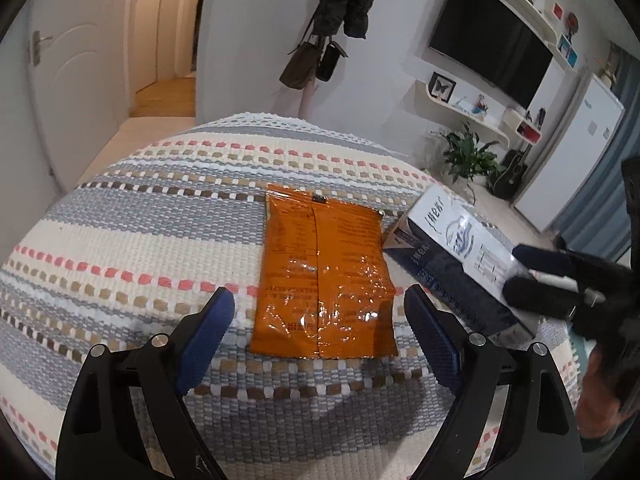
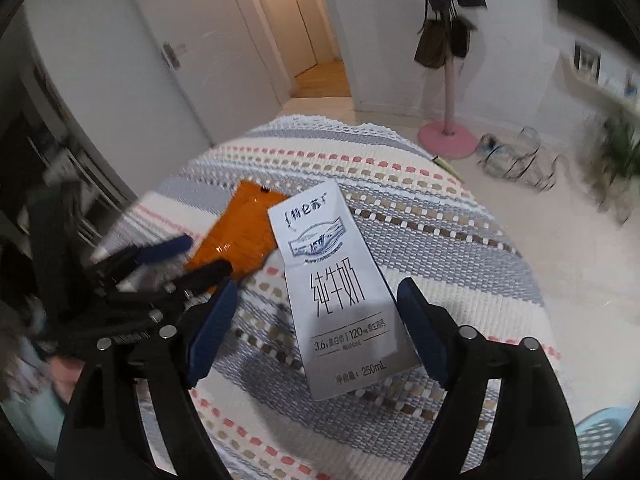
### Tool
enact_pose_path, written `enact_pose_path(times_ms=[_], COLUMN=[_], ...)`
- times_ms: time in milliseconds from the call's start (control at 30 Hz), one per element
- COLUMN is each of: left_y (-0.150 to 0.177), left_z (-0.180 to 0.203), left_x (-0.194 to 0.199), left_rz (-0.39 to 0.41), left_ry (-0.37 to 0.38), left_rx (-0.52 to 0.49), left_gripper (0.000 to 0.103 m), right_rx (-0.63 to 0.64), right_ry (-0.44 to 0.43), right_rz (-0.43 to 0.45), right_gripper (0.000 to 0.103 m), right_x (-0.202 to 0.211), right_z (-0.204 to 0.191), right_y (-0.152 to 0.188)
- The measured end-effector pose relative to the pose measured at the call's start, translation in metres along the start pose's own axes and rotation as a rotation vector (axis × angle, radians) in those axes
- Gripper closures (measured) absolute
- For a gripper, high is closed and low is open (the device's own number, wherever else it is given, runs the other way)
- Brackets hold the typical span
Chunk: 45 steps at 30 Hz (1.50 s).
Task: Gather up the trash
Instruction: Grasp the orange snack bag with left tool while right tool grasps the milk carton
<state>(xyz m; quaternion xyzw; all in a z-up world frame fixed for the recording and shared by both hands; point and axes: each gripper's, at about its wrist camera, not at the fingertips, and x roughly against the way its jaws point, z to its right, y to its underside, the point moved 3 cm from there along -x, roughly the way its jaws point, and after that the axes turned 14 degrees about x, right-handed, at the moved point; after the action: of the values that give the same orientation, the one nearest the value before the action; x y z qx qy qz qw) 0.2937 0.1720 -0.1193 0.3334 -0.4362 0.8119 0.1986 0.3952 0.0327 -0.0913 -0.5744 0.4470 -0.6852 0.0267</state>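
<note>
An orange snack wrapper [image 1: 324,276] lies flat on a striped woven cloth [image 1: 120,240]. My left gripper [image 1: 320,334] is open, its blue pads on either side of the wrapper's near end, just above the cloth. A white and dark blue milk carton [image 1: 452,256] lies on its side to the right of the wrapper. In the right wrist view the carton [image 2: 340,300] lies between the open fingers of my right gripper [image 2: 316,328], and the wrapper [image 2: 236,236] is to its left. The left gripper [image 2: 160,264] shows there at left; the right gripper [image 1: 548,280] shows at the left view's right edge.
The cloth [image 2: 440,232] covers a rounded table. A coat stand with a pink base [image 2: 448,140] and hanging bags [image 1: 308,64] stands beyond it. A potted plant [image 1: 468,152], wall shelves and a TV [image 1: 492,32] are at the right. A door [image 2: 176,52] and hallway are behind.
</note>
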Motion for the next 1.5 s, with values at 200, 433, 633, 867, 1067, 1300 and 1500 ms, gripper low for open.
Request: enact_pose_path(times_ms=[200, 433, 633, 867, 1067, 1300, 1500], left_y=[0.004, 0.002, -0.002, 0.001, -0.003, -0.003, 0.010], left_z=[-0.002, -0.009, 0.001, 0.025, 0.032, 0.021, 0.009], left_x=[0.005, 0.007, -0.001, -0.017, -0.021, -0.002, 0.035], left_rz=[0.007, 0.022, -0.005, -0.068, -0.053, -0.046, -0.034], left_ry=[-0.013, -0.044, -0.101, -0.207, -0.246, -0.194, -0.078], left_rx=[-0.003, 0.029, -0.014, -0.146, -0.196, -0.212, -0.182], left_gripper=[0.021, 0.015, 0.011, 0.008, 0.025, 0.069, 0.075], right_rx=[0.041, 0.030, -0.034, -0.141, -0.170, -0.179, -0.138], right_ry=[0.165, 0.243, 0.262, 0.234, 0.199, 0.152, 0.169], right_rz=[-0.030, 0.013, 0.034, 0.021, 0.030, 0.056, 0.065], right_gripper=[0.034, 0.050, 0.050, 0.050, 0.050, 0.050, 0.050], right_x=[-0.014, 0.005, 0.030, 0.042, 0.053, 0.063, 0.076], right_z=[-0.016, -0.023, -0.020, -0.017, -0.021, -0.034, -0.058], right_y=[0.000, 0.016, 0.048, 0.080, 0.090, 0.096, 0.099])
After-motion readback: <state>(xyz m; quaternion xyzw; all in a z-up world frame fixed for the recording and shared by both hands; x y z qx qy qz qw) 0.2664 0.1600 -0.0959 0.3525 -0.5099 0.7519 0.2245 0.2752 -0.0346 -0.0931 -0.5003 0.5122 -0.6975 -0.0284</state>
